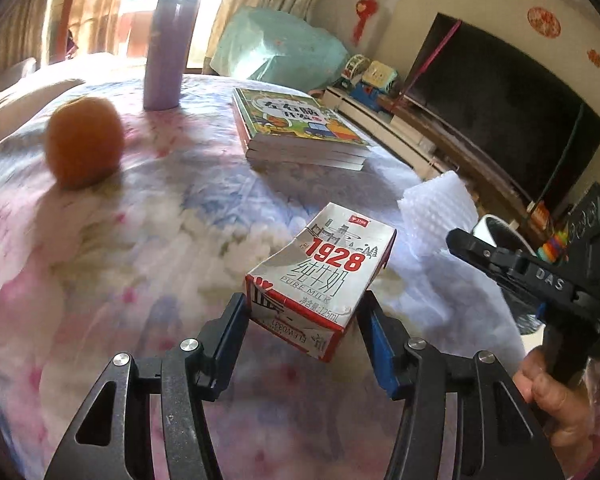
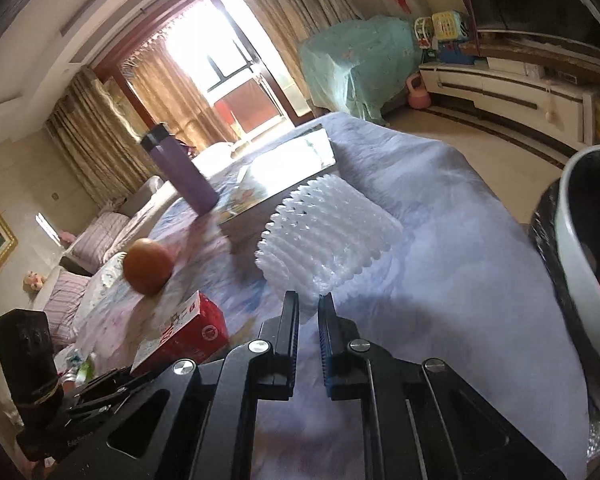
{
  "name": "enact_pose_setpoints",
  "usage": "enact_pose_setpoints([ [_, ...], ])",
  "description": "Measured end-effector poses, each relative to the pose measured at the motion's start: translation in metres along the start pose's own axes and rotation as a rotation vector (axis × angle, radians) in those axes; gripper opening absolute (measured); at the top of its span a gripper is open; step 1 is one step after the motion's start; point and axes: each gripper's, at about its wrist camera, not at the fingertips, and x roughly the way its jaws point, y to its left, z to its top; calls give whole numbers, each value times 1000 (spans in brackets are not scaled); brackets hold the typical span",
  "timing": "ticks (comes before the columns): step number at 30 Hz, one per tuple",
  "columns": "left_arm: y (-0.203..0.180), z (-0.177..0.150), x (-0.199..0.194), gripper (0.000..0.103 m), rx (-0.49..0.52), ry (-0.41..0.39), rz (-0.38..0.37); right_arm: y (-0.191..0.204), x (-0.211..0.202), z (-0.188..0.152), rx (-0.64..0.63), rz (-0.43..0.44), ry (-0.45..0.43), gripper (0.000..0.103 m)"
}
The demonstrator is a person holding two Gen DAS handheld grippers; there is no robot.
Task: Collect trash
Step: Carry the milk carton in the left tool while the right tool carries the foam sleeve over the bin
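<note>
Two wrist-camera views show a table draped in a pastel floral cloth (image 1: 148, 216) inside a sunlit living room. In the left wrist view, the left gripper (image 1: 304, 316) sits at the bottom centre of the frame with its jaws clamped on a small dented milk carton (image 1: 322, 276), printed in red and white, which is held tilted and looks lifted clear of the cloth. Above it in the frame lie an orange (image 1: 85, 142) at the left, a tall purple bottle (image 1: 166, 48) at the top and a stack of picture books (image 1: 300, 128) right of centre. In the right wrist view, the right gripper (image 2: 309, 316) at the bottom centre has its jaws pinched nearly together on the near edge of a white foam fruit net (image 2: 328, 240), which fills the middle of the frame. A white bin lined with a black bag (image 2: 580, 240) stands at the right edge of that view, beside the table. Both pieces of trash appear ready to be carried there. The foam net is soft and held only by a thin edge, so it could tear or slip free on the way. The carton is already crushed and gripped near one end, so it could pivot and drop. Swinging both grippers toward the same bin could also make them collide.
</note>
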Motion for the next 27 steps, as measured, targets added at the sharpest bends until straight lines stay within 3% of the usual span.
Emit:
enact_pose_setpoints([
  [10,-26,-33,-34,54,39,-16,-5,13,-68,-33,-46,9,-21,9],
  [15,-52,-48,-54,54,106,-35,25,11,-92,-49,-55,-7,-24,9],
  [27,-87,-57,-69,53,170,-58,13,15,-117,-57,-102,-45,-55,9],
])
